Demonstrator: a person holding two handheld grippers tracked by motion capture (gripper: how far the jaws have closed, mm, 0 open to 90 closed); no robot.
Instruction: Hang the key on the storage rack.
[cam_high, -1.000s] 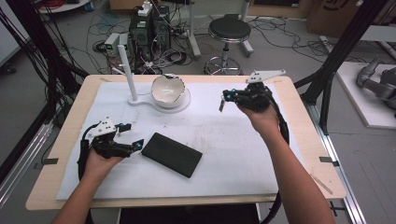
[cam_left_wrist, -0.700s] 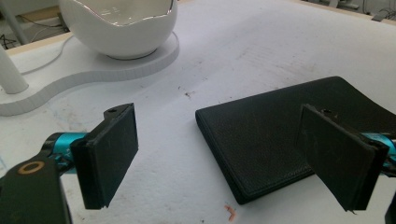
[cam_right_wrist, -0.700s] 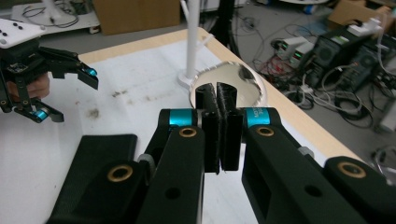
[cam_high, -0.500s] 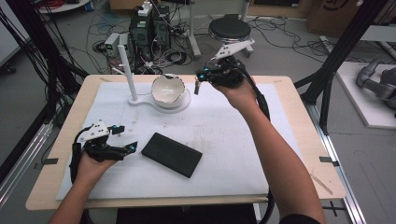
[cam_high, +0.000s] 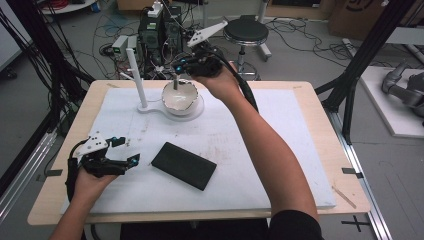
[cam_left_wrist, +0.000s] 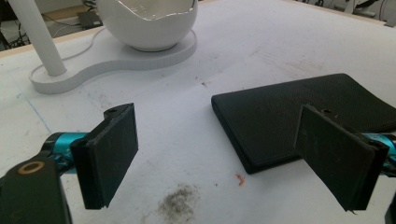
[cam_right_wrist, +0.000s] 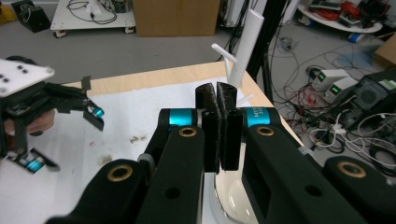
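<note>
At the near left of a white mat-covered wooden table (cam_high: 280, 165), the left gripper (cam_high: 125, 152) hovers low with its two black jaws spread wide and nothing between them. From the left gripper view, the jaws frame the short end of a flat black rectangular fabric case (cam_left_wrist: 299, 116), which lies just beyond them, untouched. In the high view, that black case (cam_high: 184, 165) rests flat on the mat just to the right of the left gripper and well in front of the white bowl.

Farther back, a glossy white round bowl with a dark rim line (cam_high: 180, 96) sits on a flat white base plate (cam_high: 150, 108), which also carries a slim upright white post (cam_high: 136, 75) to the bowl's left. A thin stick-like object stands in the bowl; what it is cannot be made out.

Above the bowl's far rim, the right gripper (cam_high: 176, 65) is held up by an outstretched arm, its jaws pressed together. In the right gripper view, the pads (cam_right_wrist: 219, 100) meet face to face with nothing visibly pinched between them.
</note>
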